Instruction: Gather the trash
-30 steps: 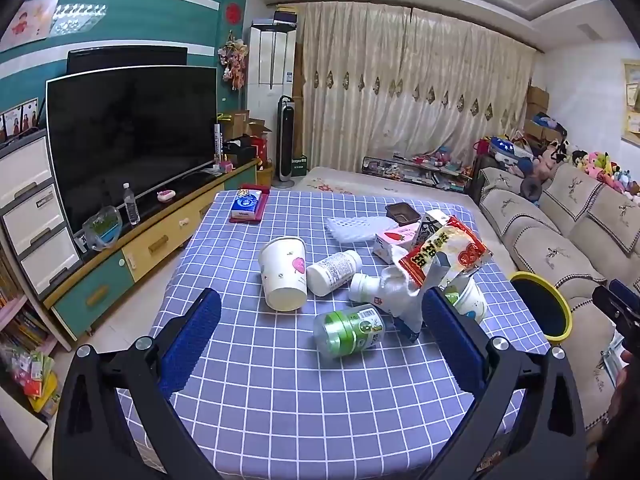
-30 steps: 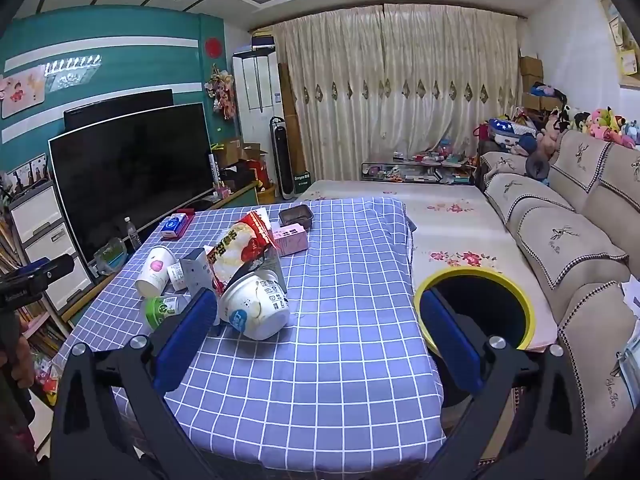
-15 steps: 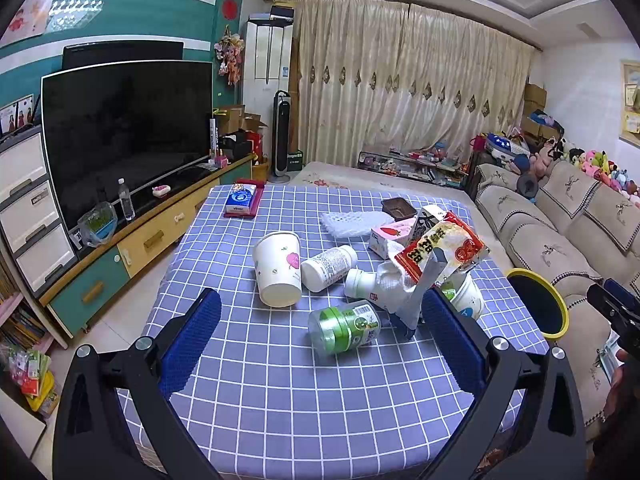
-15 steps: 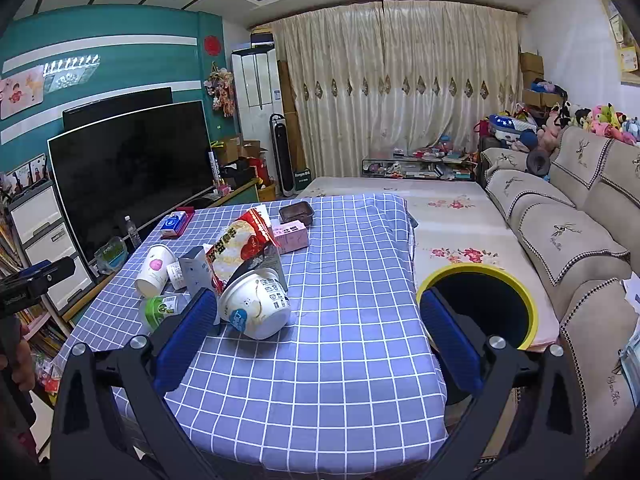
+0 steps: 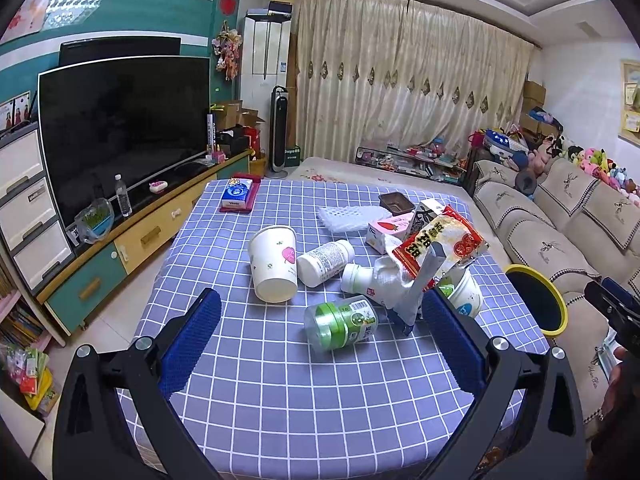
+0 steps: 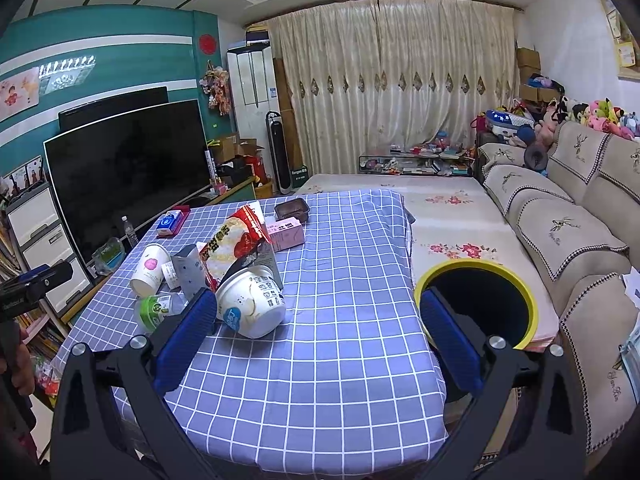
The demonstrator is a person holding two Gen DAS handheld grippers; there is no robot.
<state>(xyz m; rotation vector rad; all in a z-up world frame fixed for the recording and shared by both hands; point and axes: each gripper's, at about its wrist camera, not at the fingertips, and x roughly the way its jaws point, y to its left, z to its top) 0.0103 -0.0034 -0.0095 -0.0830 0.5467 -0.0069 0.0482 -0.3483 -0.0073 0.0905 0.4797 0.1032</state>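
Trash (image 5: pixel 340 322): piled left of bin (image 6: pixel 478 304), nothing picked yet
Left gripper (image 5: pixel 320 334): wide open, empty
Right gripper (image 6: pixel 318 330): same
Risk: jar probably rolls if nudged; leaning wrapper (image 5: pixel 438 240) could topple

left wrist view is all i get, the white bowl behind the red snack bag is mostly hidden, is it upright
Observer: No. In the right wrist view the white plastic noodle bowl lies tipped on its side on the blue checked tablecloth.
Operator: is the bin close to it
Observer: The black bin with the yellow rim stands off the table's right edge, between table and beige sofa; its whole mouth shows.
Operator: right tool holding anything
Observer: No. The right tool is open and empty, its left blue pad just short of the bowl.
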